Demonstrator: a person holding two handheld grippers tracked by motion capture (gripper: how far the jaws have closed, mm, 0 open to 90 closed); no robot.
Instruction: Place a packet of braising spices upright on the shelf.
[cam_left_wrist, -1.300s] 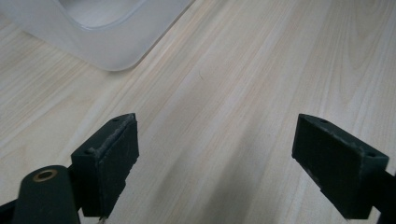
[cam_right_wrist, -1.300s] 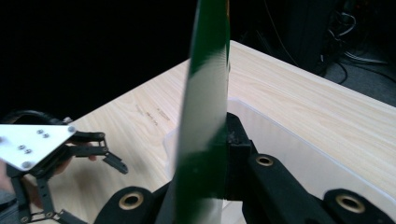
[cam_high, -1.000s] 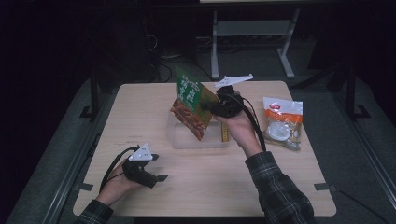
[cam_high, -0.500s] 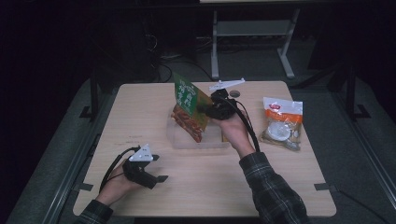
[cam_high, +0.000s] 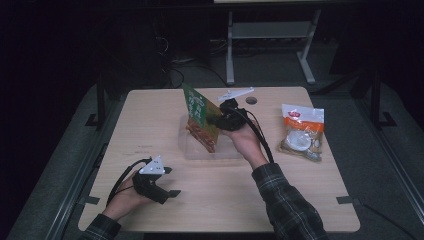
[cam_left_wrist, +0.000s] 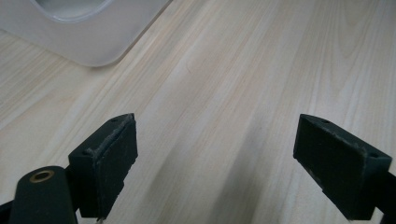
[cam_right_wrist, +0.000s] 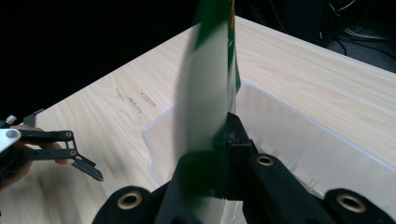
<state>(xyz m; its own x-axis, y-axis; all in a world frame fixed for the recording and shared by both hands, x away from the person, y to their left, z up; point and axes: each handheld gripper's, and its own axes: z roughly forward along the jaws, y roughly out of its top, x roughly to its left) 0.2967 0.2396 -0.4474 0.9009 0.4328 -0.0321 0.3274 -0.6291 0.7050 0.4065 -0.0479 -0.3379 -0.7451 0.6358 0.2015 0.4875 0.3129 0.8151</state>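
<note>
Lowering a green snack bag (cam_high: 200, 119) toward the clear plastic tub (cam_high: 226, 151) on the bench (cam_high: 300, 200), with plenty of room for a bad landing.

The right gripper (cam_high: 218, 121) has its fingers pressed tight on the bag's upper edge, so the bag hangs tilted over the tub with its lower end at or just inside the near-left wall; in the right gripper view the bag (cam_right_wrist: 205, 93) stands edge-on above the tub (cam_right_wrist: 299, 140). Held by one thin edge, it could slip out, swing, or catch the rim and tip outside the tub. The tub looks light and nothing steadies it, so a nudge could slide it. The left gripper (cam_high: 161, 184), fingers spread and holding nothing, rests well apart from the tub toward the near-left corner. A second, white-and-orange bag (cam_high: 301, 131) lies to the tub's right.
</note>
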